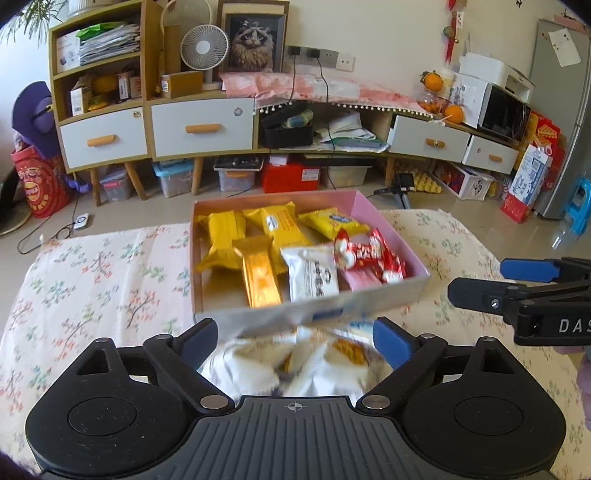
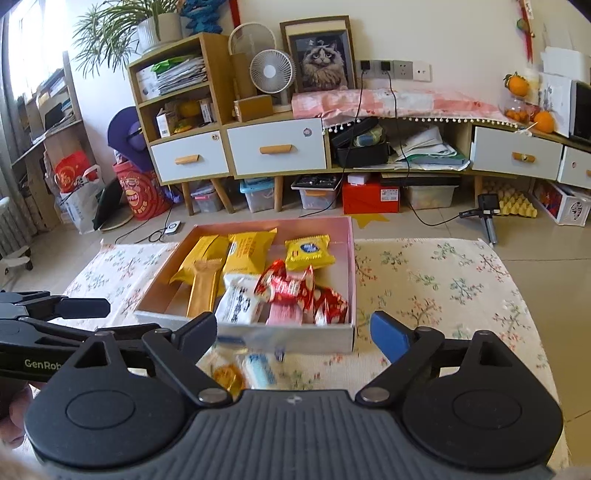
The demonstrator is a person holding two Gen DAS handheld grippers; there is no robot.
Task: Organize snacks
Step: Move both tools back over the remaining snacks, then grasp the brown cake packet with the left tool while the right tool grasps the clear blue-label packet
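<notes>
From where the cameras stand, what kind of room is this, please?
Most likely a lived-in home living room, not a lab. A wooden sideboard with white drawers holds a framed cat picture and a small desk fan; a potted plant tops the shelf, and storage bins sit underneath on the tiled floor.

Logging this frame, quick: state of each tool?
Left tool: open, around a white snack packet, not clamped.
Right tool: open, empty.

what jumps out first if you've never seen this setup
The open pink cardboard box in the middle of the floral tablecloth, packed with yellow, gold, white and red snack packets. Next, the blurred white snack packet lying between the wide-open fingers of the left gripper, just before the box's near wall.
</notes>
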